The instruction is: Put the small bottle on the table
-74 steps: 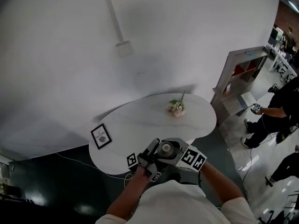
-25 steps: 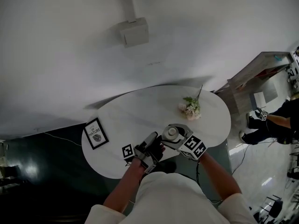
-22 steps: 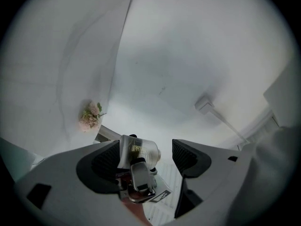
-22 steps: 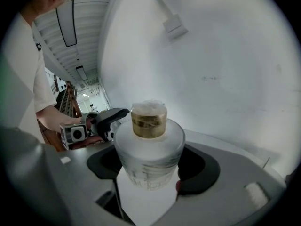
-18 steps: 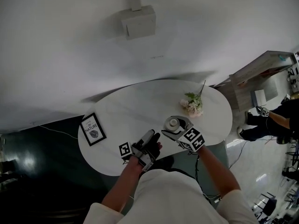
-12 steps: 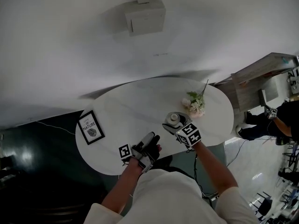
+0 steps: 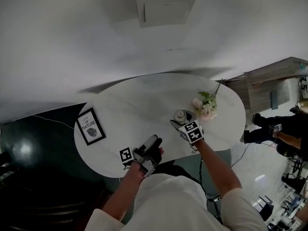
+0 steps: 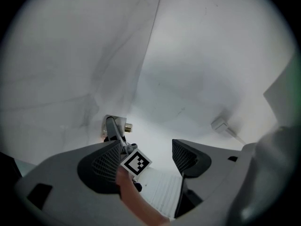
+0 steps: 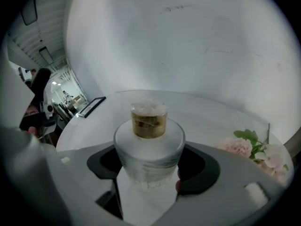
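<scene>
Bottle: small round jar of frosted glass [image 9: 149, 145] with ribbed sides, a flat shoulder, and a gold collar under a clear top.
Bottle place: in the right gripper, over the table's right part, near the flowers; I cannot tell whether its base touches the top.
Right gripper [image 9: 150, 166]: dark curved pads wide apart and pressed on the bottle's two sides.
Left gripper [image 8: 146, 157]: black meshed pads stand apart with nothing gripped; it is at the table's near edge.
Table [image 7: 134, 105]: white oval top, smooth, with faint grey veins.
Flowers [image 7: 207, 105]: pale pink blooms with green leaves, lying on the top.
Frame [image 7: 90, 127]: black, square, with a white print, at the left edge.
Room: a plain white wall with a box [image 7: 166, 6] mounted on it; a dark glossy floor [image 7: 29, 177] at left; a grey shelf unit [image 7: 274, 81] at right.
</scene>
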`<action>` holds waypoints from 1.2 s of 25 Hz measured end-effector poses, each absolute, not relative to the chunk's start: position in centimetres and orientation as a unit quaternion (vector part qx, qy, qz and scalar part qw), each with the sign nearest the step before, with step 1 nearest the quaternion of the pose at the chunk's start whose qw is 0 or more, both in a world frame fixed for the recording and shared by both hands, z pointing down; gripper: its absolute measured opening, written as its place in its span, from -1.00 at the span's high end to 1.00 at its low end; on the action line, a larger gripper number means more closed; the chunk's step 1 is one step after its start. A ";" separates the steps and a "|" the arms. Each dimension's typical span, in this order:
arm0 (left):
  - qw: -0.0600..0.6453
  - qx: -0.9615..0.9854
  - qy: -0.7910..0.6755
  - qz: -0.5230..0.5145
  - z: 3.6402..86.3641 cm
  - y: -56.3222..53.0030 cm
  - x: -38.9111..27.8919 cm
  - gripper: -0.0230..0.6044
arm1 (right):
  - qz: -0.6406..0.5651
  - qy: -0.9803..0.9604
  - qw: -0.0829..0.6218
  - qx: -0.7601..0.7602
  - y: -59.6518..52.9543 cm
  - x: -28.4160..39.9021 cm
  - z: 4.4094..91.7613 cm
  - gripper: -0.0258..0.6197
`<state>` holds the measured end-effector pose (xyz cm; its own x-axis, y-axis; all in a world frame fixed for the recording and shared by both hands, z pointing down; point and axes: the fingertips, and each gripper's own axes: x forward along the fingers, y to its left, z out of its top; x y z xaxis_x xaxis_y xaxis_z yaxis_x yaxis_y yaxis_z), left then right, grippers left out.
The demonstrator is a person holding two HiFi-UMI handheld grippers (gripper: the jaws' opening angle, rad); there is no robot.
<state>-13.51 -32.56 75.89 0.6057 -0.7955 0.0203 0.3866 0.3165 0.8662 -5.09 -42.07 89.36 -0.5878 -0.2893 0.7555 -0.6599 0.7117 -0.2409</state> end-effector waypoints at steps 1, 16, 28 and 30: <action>0.778 0.442 -0.233 -0.380 76.2 -32.6 -13.8 -0.14 | 0.258 -0.851 0.360 0.282 -42.3 -5.0 89.8 -0.15; 0.784 0.427 -0.234 -0.385 78.6 -34.3 -14.5 -0.14 | 0.228 -0.846 0.331 0.351 -49.8 -4.8 92.2 -0.15; 0.779 0.424 -0.236 -0.398 79.0 -34.0 -16.7 -0.14 | 0.181 -0.838 0.371 0.357 -51.4 -5.1 92.7 -0.26; 0.778 0.426 -0.233 -0.398 78.9 -33.8 -17.0 -0.14 | 0.181 -0.838 0.369 0.359 -51.4 -5.2 92.2 -0.27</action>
<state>-16.97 -33.82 78.93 0.5750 -0.8178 0.0244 0.4204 0.3209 0.8487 -5.22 -51.44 92.19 -0.4706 -0.4671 0.7486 -0.7349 0.6771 -0.0395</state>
